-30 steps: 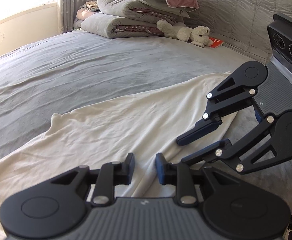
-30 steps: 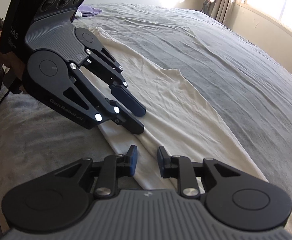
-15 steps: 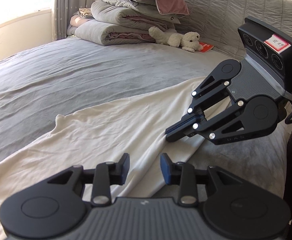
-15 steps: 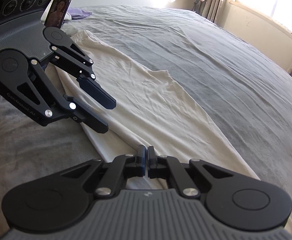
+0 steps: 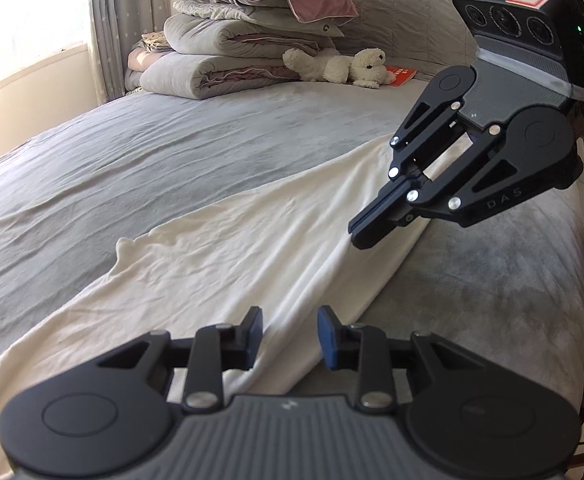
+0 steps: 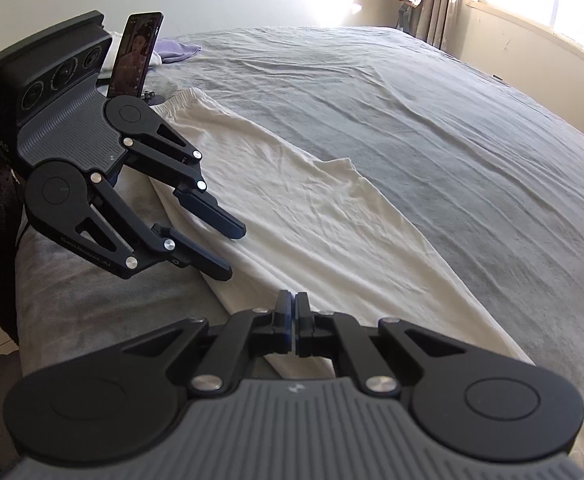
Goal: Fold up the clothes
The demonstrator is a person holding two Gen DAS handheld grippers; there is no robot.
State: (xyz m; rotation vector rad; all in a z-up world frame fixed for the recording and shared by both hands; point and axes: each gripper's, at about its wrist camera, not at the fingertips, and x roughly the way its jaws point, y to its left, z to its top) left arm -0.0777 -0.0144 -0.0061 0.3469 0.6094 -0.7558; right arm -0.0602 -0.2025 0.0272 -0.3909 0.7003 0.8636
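A cream garment [image 5: 219, 264] [image 6: 332, 220] lies spread in a long strip across the grey bed [image 5: 131, 152] [image 6: 452, 120]. My right gripper [image 6: 294, 300] [image 5: 358, 238] is shut on the garment's near edge. The cloth rises in a ridge toward its tips. My left gripper [image 5: 287, 320] [image 6: 231, 254] hovers over the same edge further along. Its jaws are apart and closing, with the cloth's ridge showing in the gap but not pressed by the pads.
Folded quilts and pillows [image 5: 243, 40] are stacked at the headboard beside a white plush toy [image 5: 340, 66] and a red booklet [image 5: 402, 74]. A phone on a stand [image 6: 135, 56] and a purple cloth [image 6: 175, 48] sit at the bed's far end. Windows line one side.
The right gripper's jaws have shut on the garment's edge and risen a little, pulling the cloth into a ridge. The left gripper has shifted sideways along the edge, its jaws still apart.
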